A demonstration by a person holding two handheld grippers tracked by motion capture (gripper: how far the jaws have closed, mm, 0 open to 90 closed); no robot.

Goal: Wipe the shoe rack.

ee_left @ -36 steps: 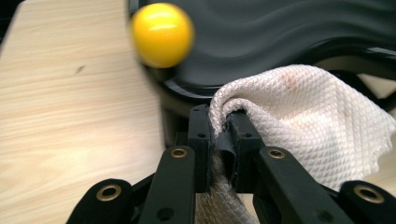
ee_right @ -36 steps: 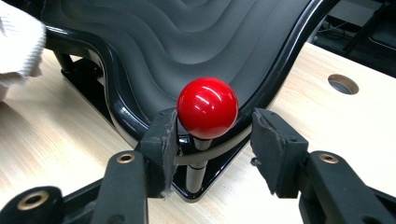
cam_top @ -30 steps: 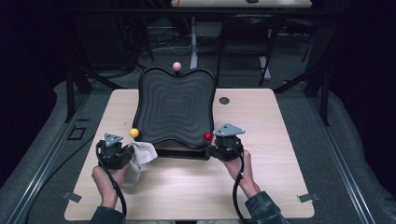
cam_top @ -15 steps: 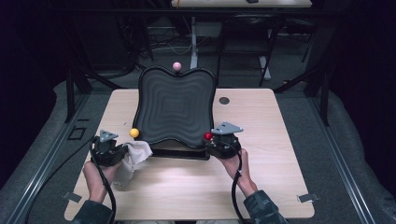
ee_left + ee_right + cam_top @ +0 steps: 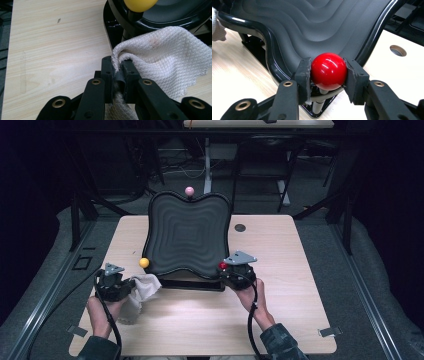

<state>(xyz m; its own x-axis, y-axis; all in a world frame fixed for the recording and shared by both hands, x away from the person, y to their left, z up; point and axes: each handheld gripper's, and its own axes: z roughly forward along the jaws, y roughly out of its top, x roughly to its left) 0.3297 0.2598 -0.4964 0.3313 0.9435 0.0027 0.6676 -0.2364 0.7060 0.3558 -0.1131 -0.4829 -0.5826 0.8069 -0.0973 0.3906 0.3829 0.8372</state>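
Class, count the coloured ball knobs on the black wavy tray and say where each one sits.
3. The pink knob tops the tray's far edge, the yellow knob its near-left corner, and the red knob its near-right corner, clamped in the right gripper. Others may be hidden.

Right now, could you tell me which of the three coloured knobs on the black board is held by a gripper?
The red knob, at the board's near right corner: the right gripper's fingers clamp it. The yellow knob and pink knob are free.
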